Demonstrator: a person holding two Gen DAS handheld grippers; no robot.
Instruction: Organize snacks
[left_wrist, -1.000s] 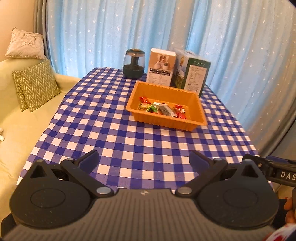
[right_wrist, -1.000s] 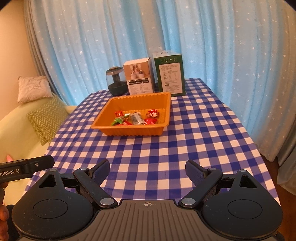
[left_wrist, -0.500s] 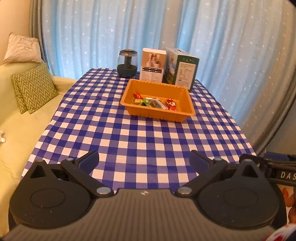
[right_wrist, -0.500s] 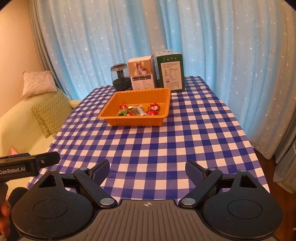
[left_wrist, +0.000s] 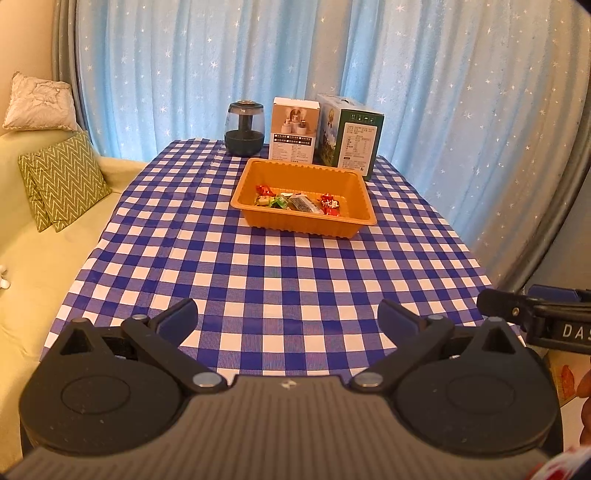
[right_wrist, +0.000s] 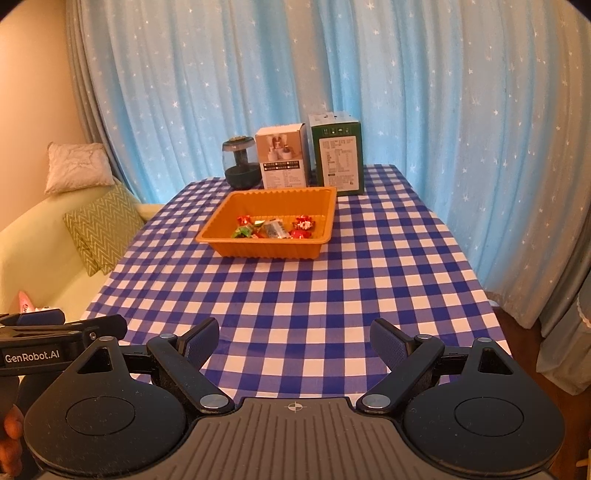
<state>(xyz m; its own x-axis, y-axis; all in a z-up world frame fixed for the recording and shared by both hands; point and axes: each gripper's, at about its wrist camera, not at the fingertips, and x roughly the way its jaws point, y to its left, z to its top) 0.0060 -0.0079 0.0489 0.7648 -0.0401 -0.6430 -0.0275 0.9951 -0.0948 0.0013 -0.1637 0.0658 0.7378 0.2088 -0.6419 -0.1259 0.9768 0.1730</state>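
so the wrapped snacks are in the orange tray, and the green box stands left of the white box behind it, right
Not quite. The wrapped snacks are in the orange tray, but the green box stands to the right of the white box behind it, not the left. The right wrist view shows this, and the left wrist view agrees.
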